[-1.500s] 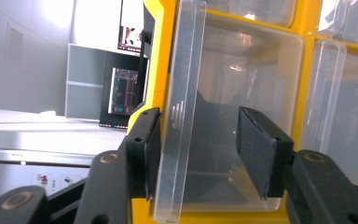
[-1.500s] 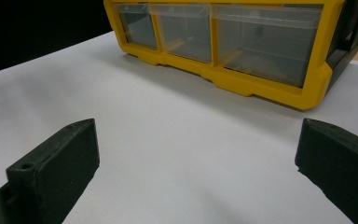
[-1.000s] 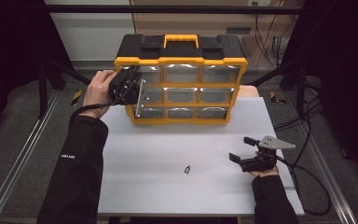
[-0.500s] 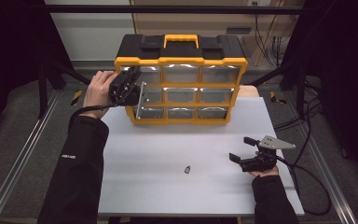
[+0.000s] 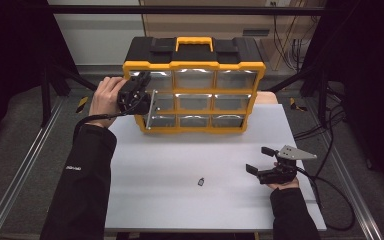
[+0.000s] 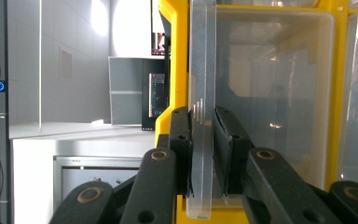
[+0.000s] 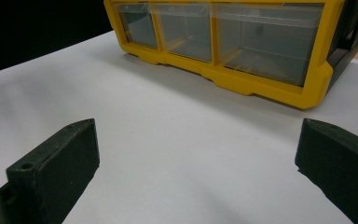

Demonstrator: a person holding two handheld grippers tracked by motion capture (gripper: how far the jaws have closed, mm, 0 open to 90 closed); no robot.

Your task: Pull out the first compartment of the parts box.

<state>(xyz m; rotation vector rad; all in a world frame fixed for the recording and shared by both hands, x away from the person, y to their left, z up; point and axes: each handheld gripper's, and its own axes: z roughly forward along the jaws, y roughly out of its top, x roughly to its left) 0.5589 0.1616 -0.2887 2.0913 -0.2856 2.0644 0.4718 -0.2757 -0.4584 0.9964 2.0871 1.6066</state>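
The left claw (image 6: 204, 154), just closing, pinches the clear plastic drawer front (image 6: 201, 107) of the yellow-and-black organiser box (image 5: 195, 85); the right claw (image 5: 260, 160), spread wide, holds nothing.

Black long sleeves, black two-jaw left gripper (image 5: 147, 100), right gripper (image 5: 259, 160) grey-plated, black cable

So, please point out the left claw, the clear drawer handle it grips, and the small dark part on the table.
left claw (image 6: 204, 144): left gripper view, between its fingertips.
clear drawer handle (image 6: 201, 70): left gripper view, upper part.
small dark part (image 5: 200, 181): high view, its middle.
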